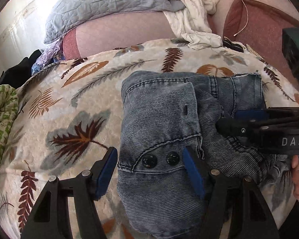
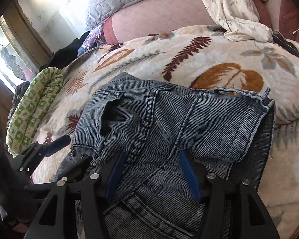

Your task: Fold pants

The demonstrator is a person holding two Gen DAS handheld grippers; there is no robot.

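Lying folded on the leaf-patterned cream blanket (image 1: 73, 103), the faded blue denim pants (image 1: 165, 119) sit between both spread grippers — left gripper (image 1: 149, 167), right gripper (image 2: 152, 169) — neither pinching.

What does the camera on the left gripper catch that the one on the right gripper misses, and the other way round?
Only the left wrist view shows the two dark buttons on the jeans and a thin cord on the pink bed. Only the right wrist view shows the window. Both show the blue jeans, the leaf-print blanket, the grey quilt and the green patterned cloth.
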